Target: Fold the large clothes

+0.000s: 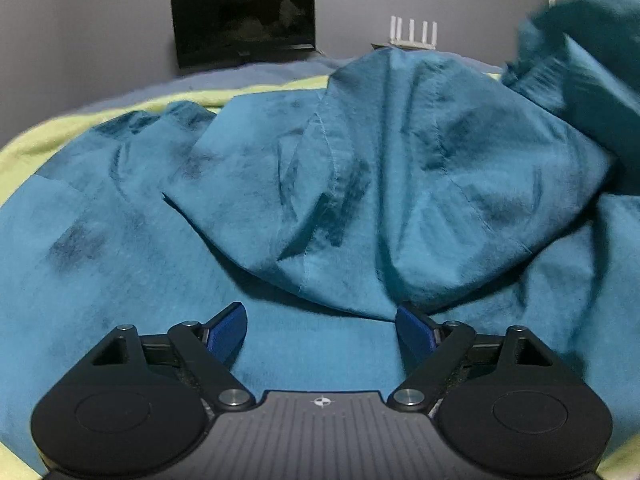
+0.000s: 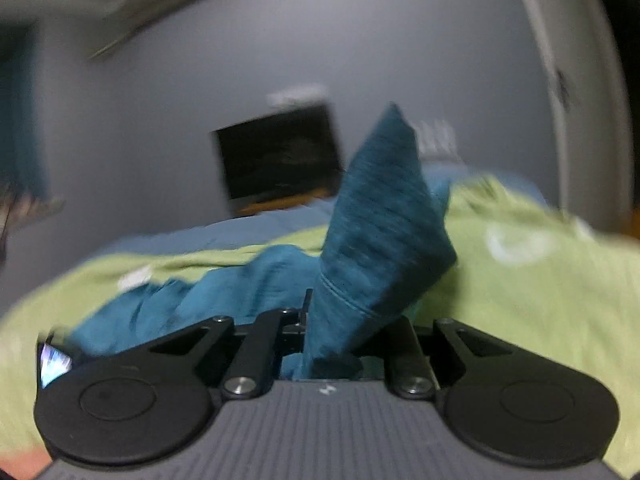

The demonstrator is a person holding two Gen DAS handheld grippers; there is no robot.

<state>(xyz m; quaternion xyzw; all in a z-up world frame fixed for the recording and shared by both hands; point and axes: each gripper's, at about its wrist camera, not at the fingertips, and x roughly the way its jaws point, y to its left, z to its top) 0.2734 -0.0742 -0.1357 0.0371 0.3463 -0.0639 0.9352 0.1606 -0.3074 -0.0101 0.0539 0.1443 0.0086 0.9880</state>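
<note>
A large teal garment (image 1: 360, 160) lies crumpled on a lime-green sheet (image 1: 36, 140), with a big fold bulging up in the middle. Low over its flat near part, my left gripper (image 1: 320, 314) stands open; its blue pads (image 1: 228, 332) are wide apart and nothing is between them. At the upper right of the left wrist view, part of the cloth (image 1: 592, 52) is lifted and blurred. My right gripper (image 2: 340, 320) is shut on a corner of the teal garment (image 2: 380, 208), which sticks up from between the jaws. The cloth hides the right fingertips.
A dark monitor (image 1: 244, 20) leans on the grey wall behind the bed, with a white router (image 1: 414, 32) to its right. The green sheet (image 2: 520, 300) spreads to the right of the garment, over a blue-grey cover (image 2: 240, 232). The right wrist view is motion-blurred.
</note>
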